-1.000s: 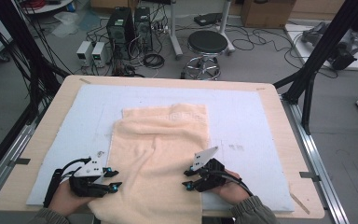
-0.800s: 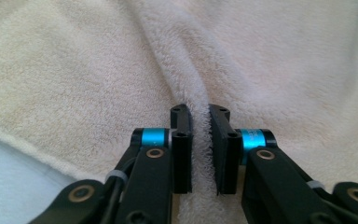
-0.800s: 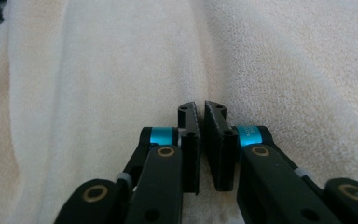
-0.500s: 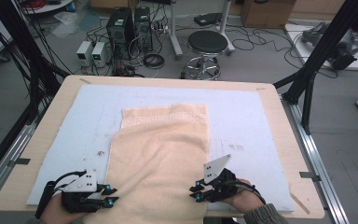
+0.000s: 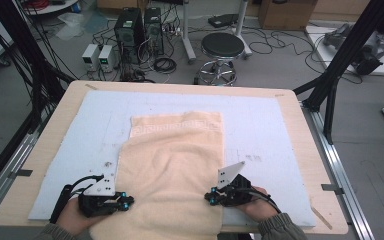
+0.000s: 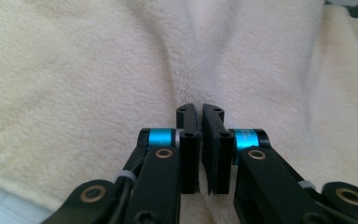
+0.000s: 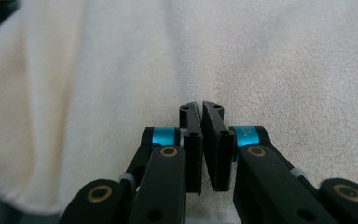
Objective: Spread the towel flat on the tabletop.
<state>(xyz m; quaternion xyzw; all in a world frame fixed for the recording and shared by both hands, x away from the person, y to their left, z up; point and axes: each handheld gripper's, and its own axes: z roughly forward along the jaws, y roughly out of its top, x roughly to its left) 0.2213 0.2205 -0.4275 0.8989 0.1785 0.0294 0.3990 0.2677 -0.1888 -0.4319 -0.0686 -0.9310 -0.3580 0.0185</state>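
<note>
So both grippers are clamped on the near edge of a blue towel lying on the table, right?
Not quite: the towel is cream, not blue, as the high view shows. The left gripper and right gripper are indeed clamped on its near edge on the table.

I see the cream towel (image 5: 172, 170) lying on the pale blue mat (image 5: 275, 135). My left gripper (image 5: 122, 201) sits at the towel's near left edge, my right gripper (image 5: 209, 196) at its near right edge, both touching the cloth.

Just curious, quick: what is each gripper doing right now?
Left gripper: closed, pinching the cream towel.
Right gripper: closed, pinching the same towel.
</note>
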